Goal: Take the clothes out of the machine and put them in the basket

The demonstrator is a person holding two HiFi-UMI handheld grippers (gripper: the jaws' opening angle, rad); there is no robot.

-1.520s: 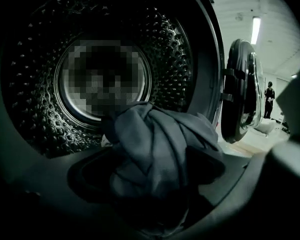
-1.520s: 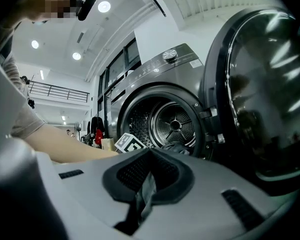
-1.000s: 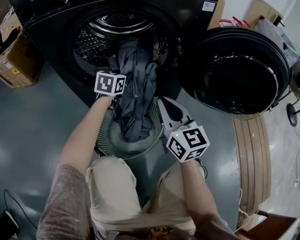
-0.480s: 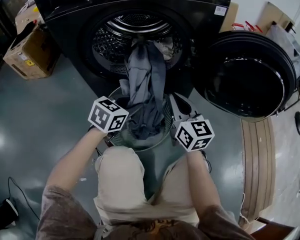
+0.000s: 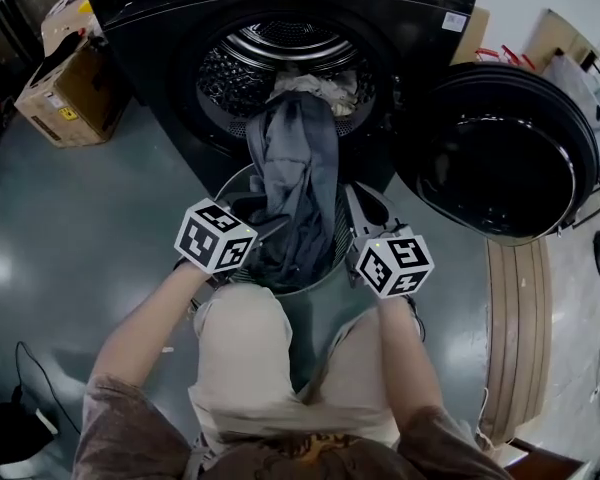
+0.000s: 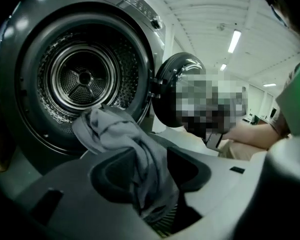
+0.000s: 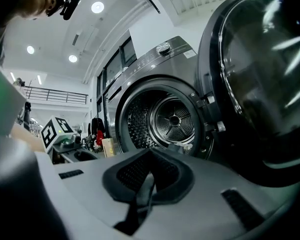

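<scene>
While the left tongs (image 6: 151, 176) have just spread around the grey garment (image 5: 296, 168), the right tongs (image 7: 147, 178) pinch it.

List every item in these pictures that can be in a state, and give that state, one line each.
Washer door: swung open.
Drum: a pale garment lies at its mouth.
Grey garment: draped from drum mouth down into the basket.
Basket: holds the grey garment's lower end.
Left tongs: open; jaws have just been opening, grey garment between them.
Right tongs: shut on a thin dark strip of cloth.
</scene>
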